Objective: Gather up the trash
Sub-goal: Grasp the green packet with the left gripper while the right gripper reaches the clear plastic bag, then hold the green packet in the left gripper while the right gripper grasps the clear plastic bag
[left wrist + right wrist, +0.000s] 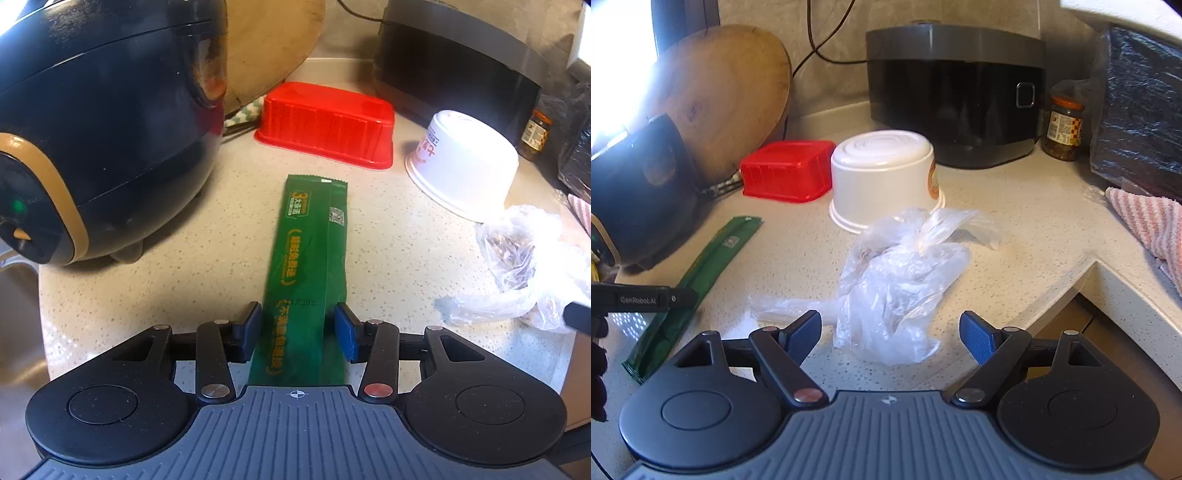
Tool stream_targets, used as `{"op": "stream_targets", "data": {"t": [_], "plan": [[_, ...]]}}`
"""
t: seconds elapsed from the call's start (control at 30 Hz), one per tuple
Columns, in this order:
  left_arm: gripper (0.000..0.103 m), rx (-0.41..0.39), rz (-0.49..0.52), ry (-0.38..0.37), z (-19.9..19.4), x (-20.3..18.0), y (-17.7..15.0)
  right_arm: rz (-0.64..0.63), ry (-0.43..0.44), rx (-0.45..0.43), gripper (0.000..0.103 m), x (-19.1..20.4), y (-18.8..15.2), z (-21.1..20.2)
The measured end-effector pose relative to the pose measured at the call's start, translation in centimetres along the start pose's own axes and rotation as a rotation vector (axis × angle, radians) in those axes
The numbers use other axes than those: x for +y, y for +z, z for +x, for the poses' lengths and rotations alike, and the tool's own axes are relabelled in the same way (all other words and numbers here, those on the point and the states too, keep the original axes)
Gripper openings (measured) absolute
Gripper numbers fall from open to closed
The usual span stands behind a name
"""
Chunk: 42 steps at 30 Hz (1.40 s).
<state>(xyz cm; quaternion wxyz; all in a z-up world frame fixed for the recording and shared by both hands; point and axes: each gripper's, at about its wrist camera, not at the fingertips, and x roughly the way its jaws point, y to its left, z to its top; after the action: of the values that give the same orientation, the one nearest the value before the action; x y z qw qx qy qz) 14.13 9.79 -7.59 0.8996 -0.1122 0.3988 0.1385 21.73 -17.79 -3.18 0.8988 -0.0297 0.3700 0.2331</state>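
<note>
Blue pads of the left hand-held gripper (297,328) stand apart, one on each side of the near end of a green wrapper (306,273), close to its edges; whether they touch it I cannot tell. This long flat packet lies on the speckled tabletop (192,273), its long axis running straight ahead along the fingers, the far end pointing at an upturned red tray (327,123). A squeeze here would close across the narrow width, which looks like the right way to take it.

In the right view, the right hand-held gripper (890,336) is spread wide, with a crumpled clear plastic bag (901,284) directly ahead between the pads and not yet pinched. It has no clear long axis, only a loose tail trailing left.

Each hand sits nearest its own piece. Further off, an upturned white bowl (882,177) stands beside the red tray, both probably trash too. A dark rice cooker (99,122) crowds the left.
</note>
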Motion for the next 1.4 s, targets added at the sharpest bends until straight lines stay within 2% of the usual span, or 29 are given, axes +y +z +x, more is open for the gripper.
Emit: {"op": "stream_targets", "data": {"t": [0.2,0.43,0.5,0.6,0.73,0.9,0.93,0.97,1.0,1.1,1.2,1.4], "plan": [[0.047,-0.030,0.037,-0.023,-0.5,-0.1,-1.0,-0.052,0.009,-0.078,0.083,0.0,1.9,-0.7],[0.044,-0.017,0.043,-0.047,-1.0,-0.2,-1.3,-0.110,-0.020,-0.076,0.083,0.4,4.6,1.8],[0.045,-0.014,0.047,-0.041,-1.1,-0.3,-1.4,-0.139,0.000,-0.055,0.084,0.9,4.8,2.4],[0.045,-0.007,0.059,-0.029,-1.1,-0.6,-1.4,-0.198,0.048,0.021,0.085,2.0,4.2,3.9],[0.045,-0.002,0.063,-0.023,-1.1,-0.7,-1.3,-0.266,0.002,0.060,0.085,3.1,2.5,5.6],[0.045,-0.006,0.071,-0.021,-1.0,-0.8,-1.3,-0.189,0.021,0.084,0.084,2.0,2.4,6.4],[0.046,-0.006,0.071,-0.020,-1.0,-0.8,-1.3,-0.168,0.030,0.089,0.083,1.7,2.5,6.5],[0.046,-0.007,0.071,-0.021,-1.1,-0.8,-1.3,-0.152,0.037,0.093,0.073,1.4,2.6,6.5],[0.045,-0.008,0.070,-0.022,-1.0,-0.8,-1.3,-0.143,0.040,0.095,0.054,1.3,2.7,6.5],[0.045,-0.011,0.055,-0.031,-1.1,-0.6,-1.3,-0.121,0.077,0.096,0.039,1.3,3.2,5.7],[0.038,-0.025,0.012,-0.062,-1.7,0.0,-1.3,-0.117,0.131,0.062,0.031,2.0,3.7,3.9],[0.036,-0.109,-0.047,-0.137,-4.2,0.9,-0.9,-0.111,0.204,-0.038,0.030,3.4,5.2,-0.6]]}}
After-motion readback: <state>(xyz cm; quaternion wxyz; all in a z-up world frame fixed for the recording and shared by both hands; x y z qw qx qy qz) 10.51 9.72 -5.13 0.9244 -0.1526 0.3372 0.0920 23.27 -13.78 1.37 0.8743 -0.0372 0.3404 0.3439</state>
